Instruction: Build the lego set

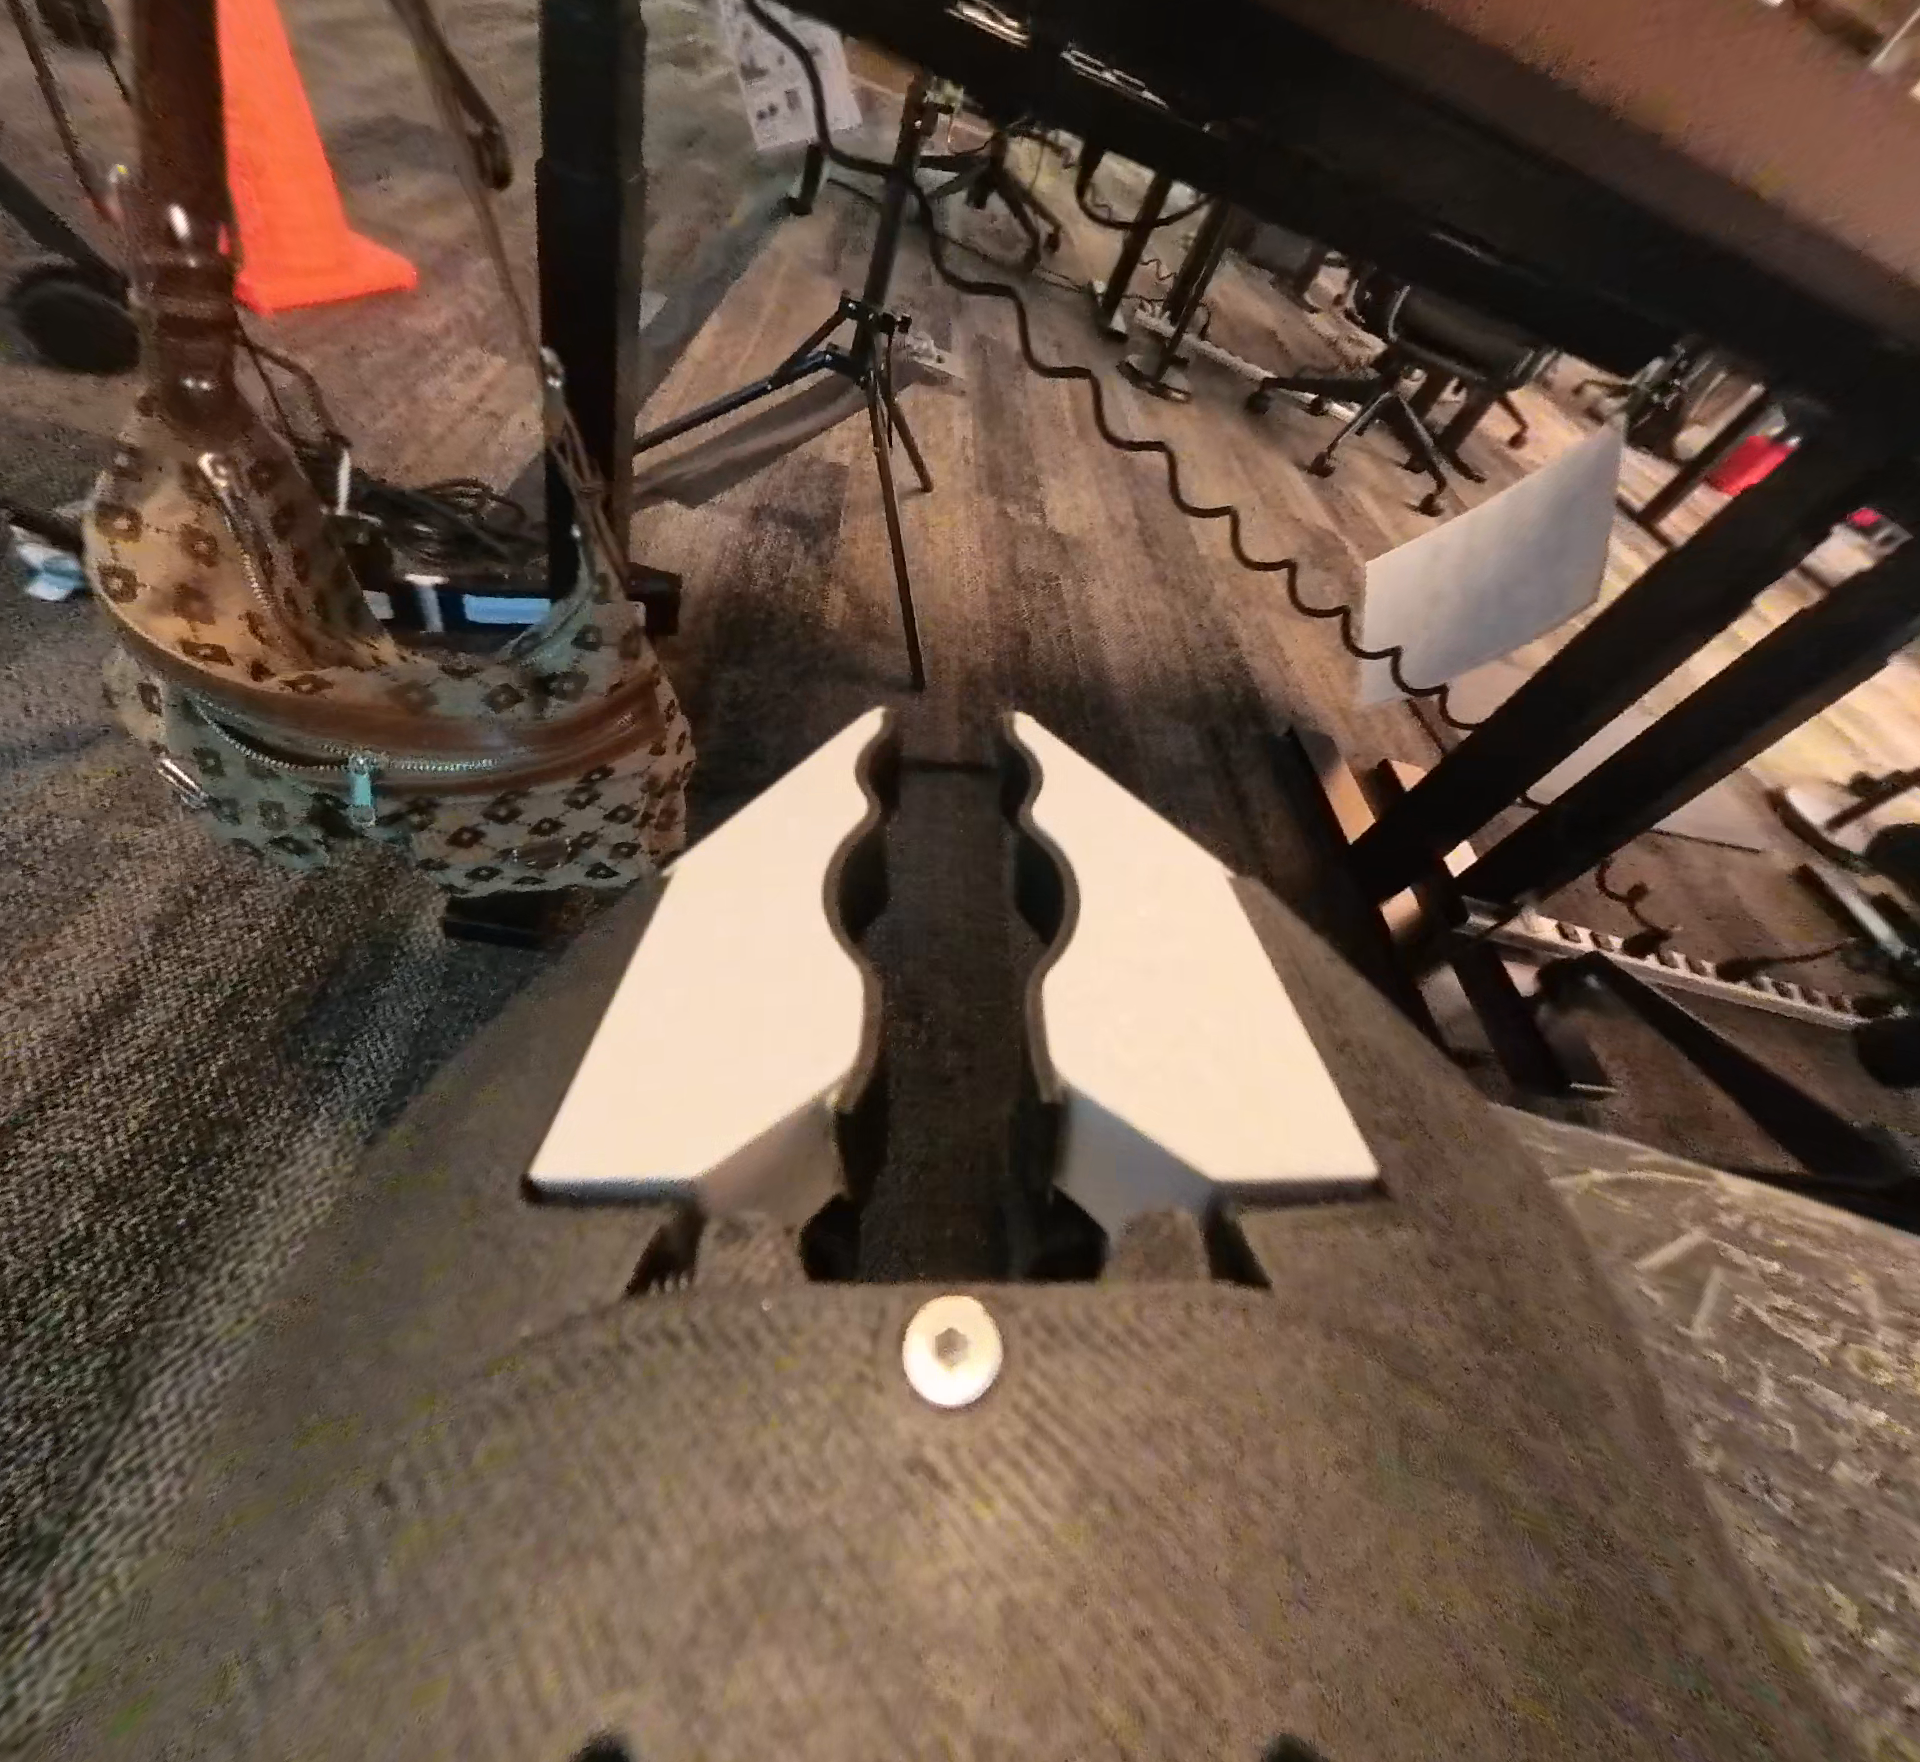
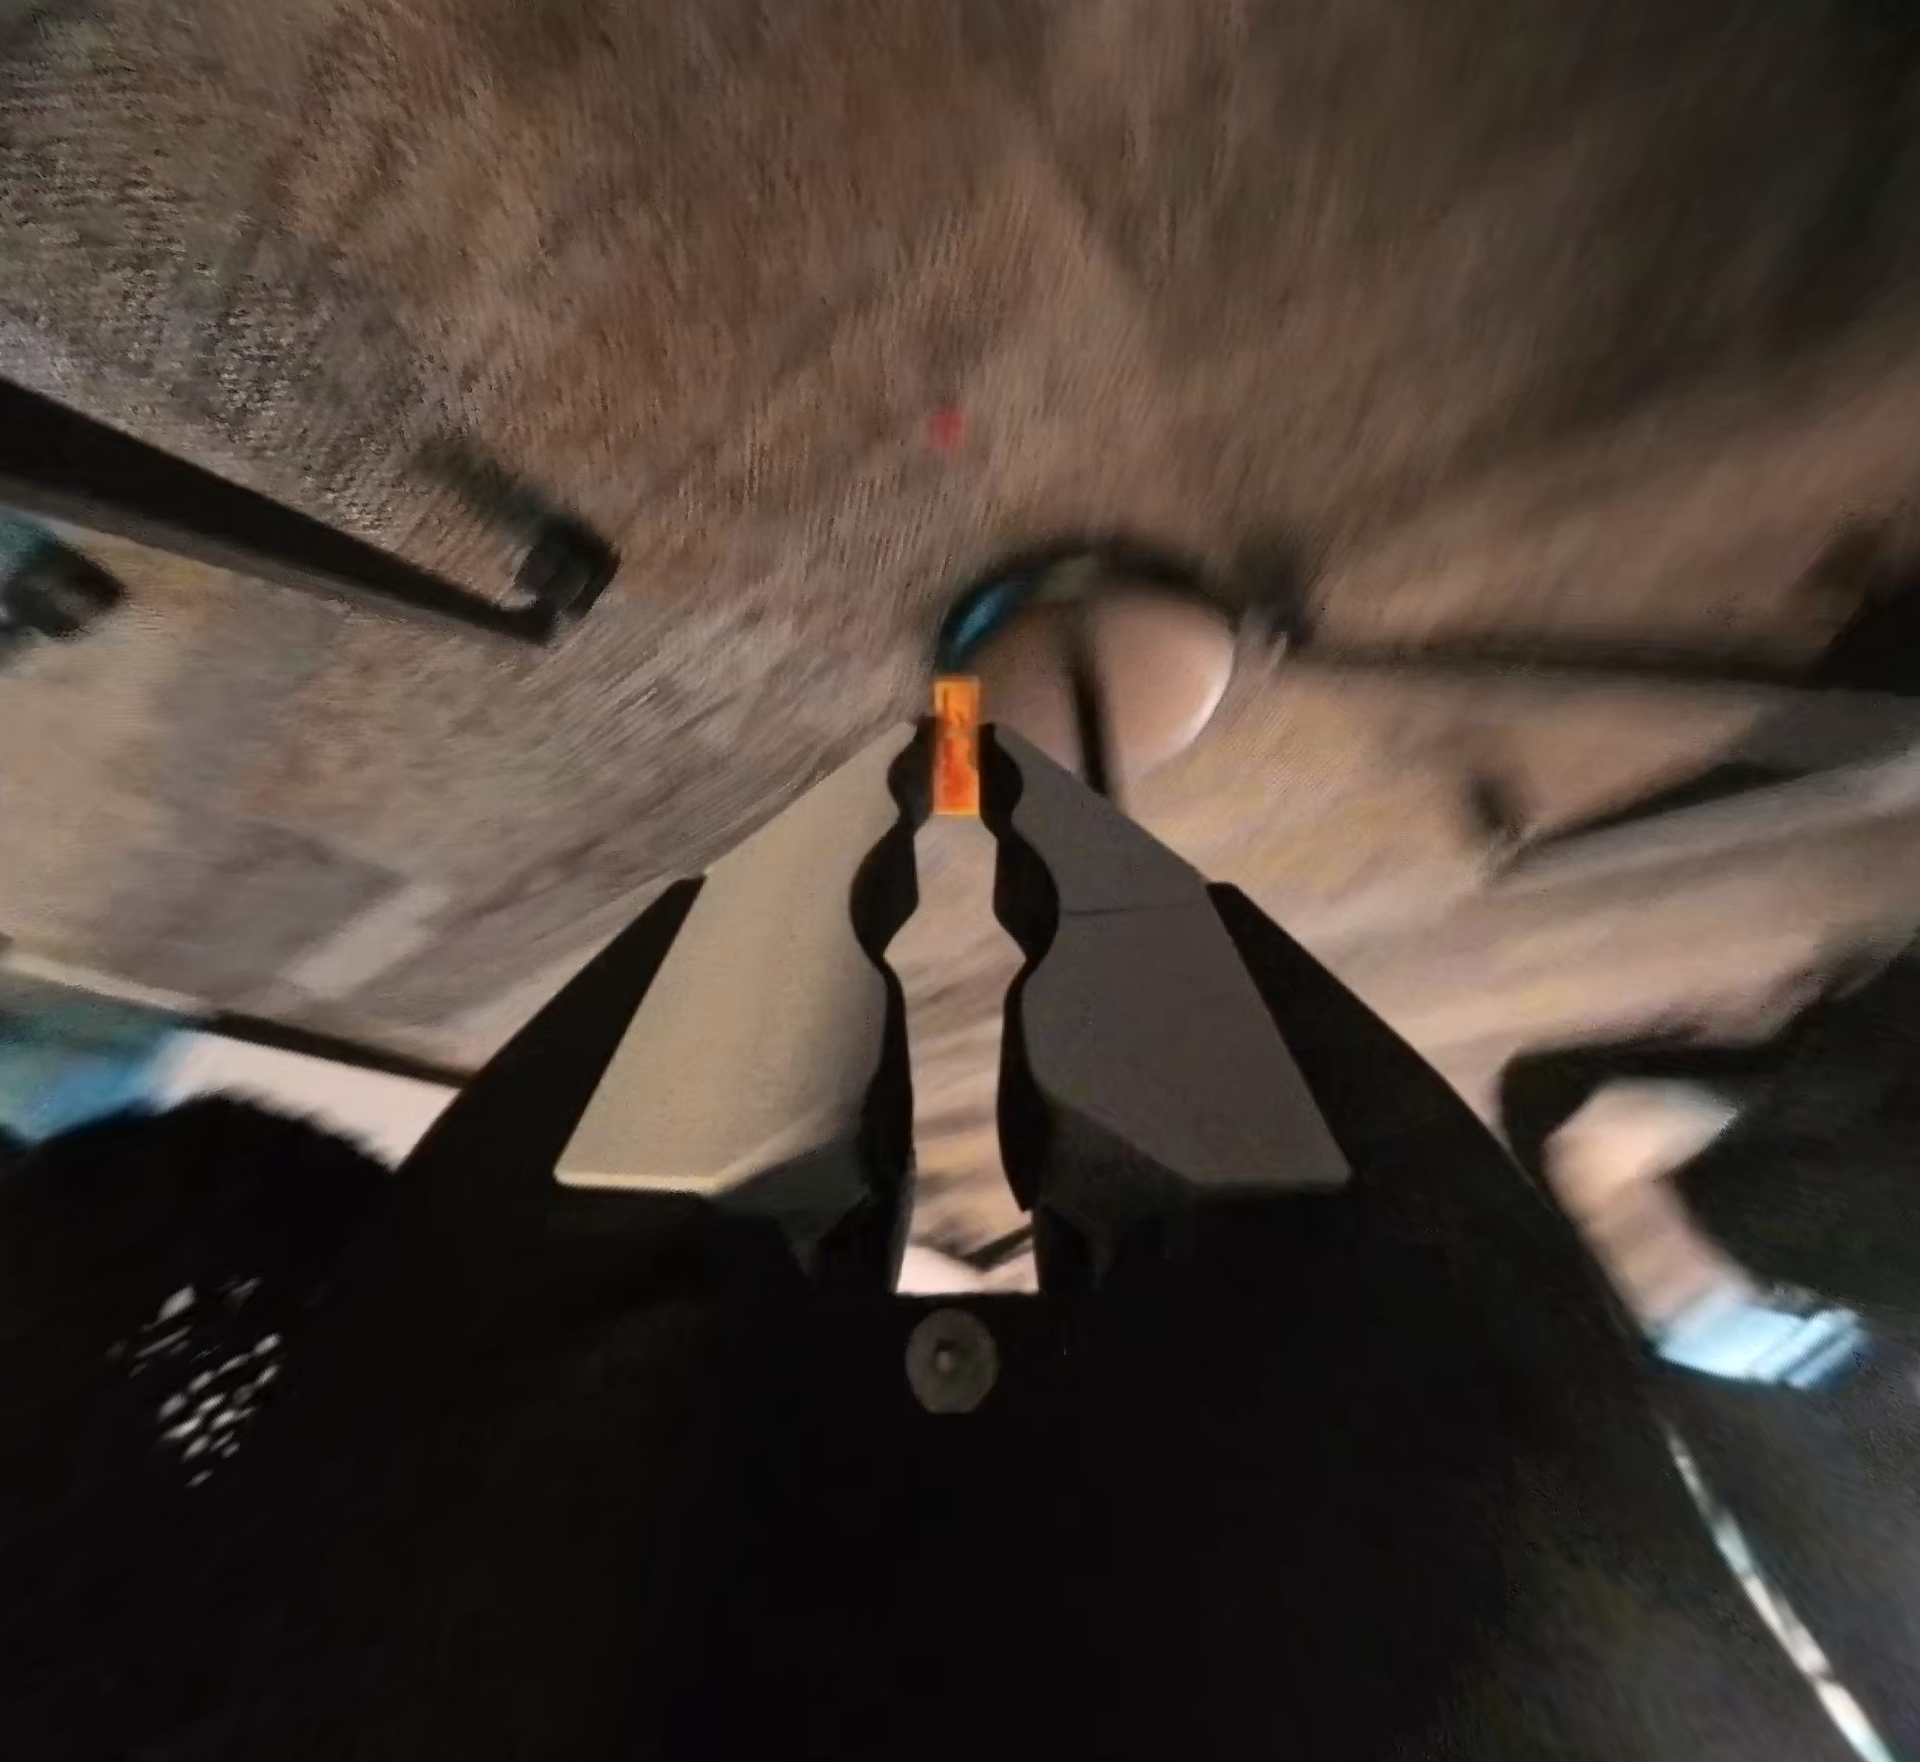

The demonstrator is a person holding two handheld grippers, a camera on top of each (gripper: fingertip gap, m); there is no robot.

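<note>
In the right wrist view my right gripper (image 2: 956, 736) is shut on a small orange lego piece (image 2: 956, 762), pinched upright between its dark fingertips. Just beyond the piece are a person's fingertip (image 2: 1153, 673) and something small and blue (image 2: 966, 616); the view is badly blurred, so I cannot tell whether they touch. A tiny red speck (image 2: 945, 429) lies farther off. In the left wrist view my left gripper (image 1: 949, 725) has its pale fingers a little apart with nothing between them. It points low at the floor under a table (image 1: 1351, 102). No lego shows in that view.
In the left wrist view a patterned handbag (image 1: 364, 673) hangs at left by a black table leg (image 1: 592, 206). An orange cone (image 1: 281, 154), a tripod stand (image 1: 883, 341), a coiled cable (image 1: 1195, 486) and a white sheet (image 1: 1496, 559) are beyond. A dark bar (image 2: 312, 528) crosses the right view.
</note>
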